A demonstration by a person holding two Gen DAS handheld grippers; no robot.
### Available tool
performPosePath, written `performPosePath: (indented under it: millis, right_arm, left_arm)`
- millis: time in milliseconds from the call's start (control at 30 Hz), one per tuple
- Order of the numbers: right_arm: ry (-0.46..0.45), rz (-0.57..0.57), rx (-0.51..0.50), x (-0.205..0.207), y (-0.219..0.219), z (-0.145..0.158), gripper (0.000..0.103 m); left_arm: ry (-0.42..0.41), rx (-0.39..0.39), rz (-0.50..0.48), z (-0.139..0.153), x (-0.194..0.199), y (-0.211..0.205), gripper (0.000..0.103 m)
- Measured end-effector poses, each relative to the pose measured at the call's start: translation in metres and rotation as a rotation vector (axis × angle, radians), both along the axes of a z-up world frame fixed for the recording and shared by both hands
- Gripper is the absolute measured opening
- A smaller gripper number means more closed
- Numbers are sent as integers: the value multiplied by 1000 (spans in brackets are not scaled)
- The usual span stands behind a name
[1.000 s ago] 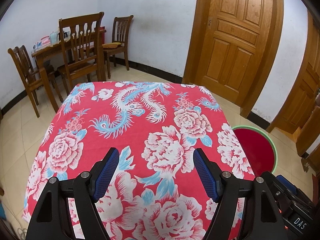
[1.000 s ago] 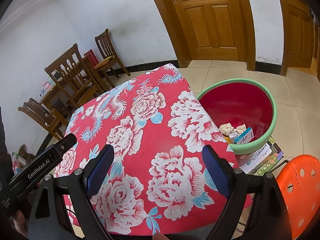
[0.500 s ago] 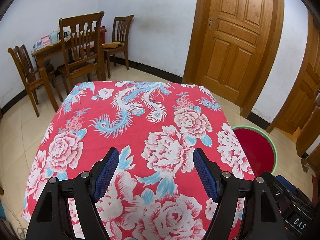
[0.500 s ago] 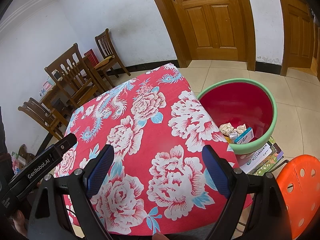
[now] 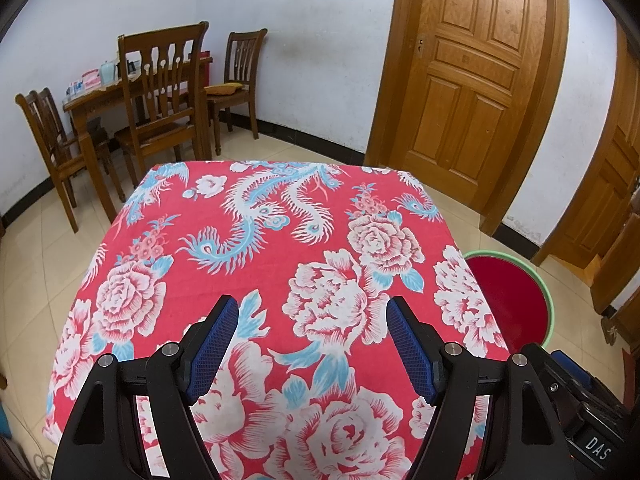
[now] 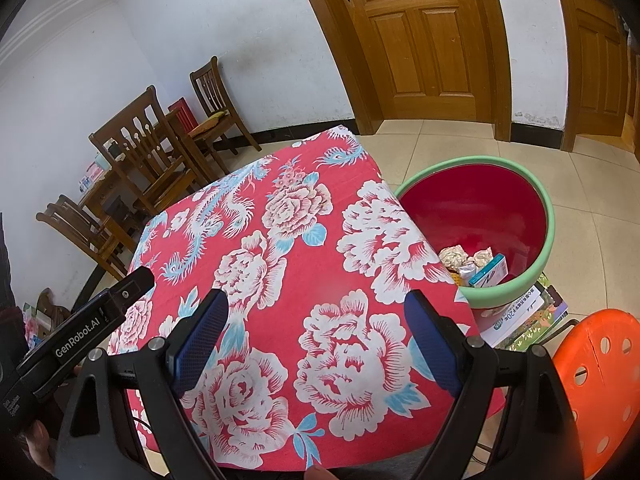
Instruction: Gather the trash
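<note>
Left wrist view: left gripper [image 5: 312,312] low in frame, blue pads spread wide, nothing between them, aimed down across a table under a red floral cloth [image 5: 280,248]. No loose trash visible anywhere on the cloth. Beyond the table's right edge, on the tiled floor, part of a red basin with a green rim [image 5: 548,304]. Farther back: wooden chairs [image 5: 160,92], a small dining table and a panelled door [image 5: 472,80].

Right wrist view: right gripper [image 6: 316,320] above the table's near edge, pads likewise spread wide and empty. Same red basin [image 6: 548,216] just off the table's right edge, ahead and to the right of the jaws. Inside it, against the near wall: crumpled paper balls [image 6: 454,258], a small white and teal box [image 6: 490,272] and other scraps too small to identify. Beside the basin on the floor, a stack of books [image 6: 524,312]; at the near right, an orange plastic stool [image 6: 600,380]. Left gripper's black body, lettered "GenRobot.AI", visible at the table's left near corner.

Collected trash lying in the basin, to the right of both grippers and nearer the right one; no clear long axis to the heap. Judging by the bare cloth, collection looks finished or nearly so. Any further drop likely falls to the right hand, swinging right past the table's edge.
</note>
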State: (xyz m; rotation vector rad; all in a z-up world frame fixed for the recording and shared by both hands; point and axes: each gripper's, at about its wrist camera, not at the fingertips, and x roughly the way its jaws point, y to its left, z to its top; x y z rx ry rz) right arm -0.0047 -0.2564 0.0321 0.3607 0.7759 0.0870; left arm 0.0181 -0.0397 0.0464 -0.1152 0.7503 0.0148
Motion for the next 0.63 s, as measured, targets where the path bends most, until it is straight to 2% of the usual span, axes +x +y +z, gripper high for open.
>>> performPosePath:
  millis: [633]
  right_arm:
    - [1,1,0,0,1,-1,89]
  left_arm:
    - [-2,-2,-7,0,-3,-5,77]
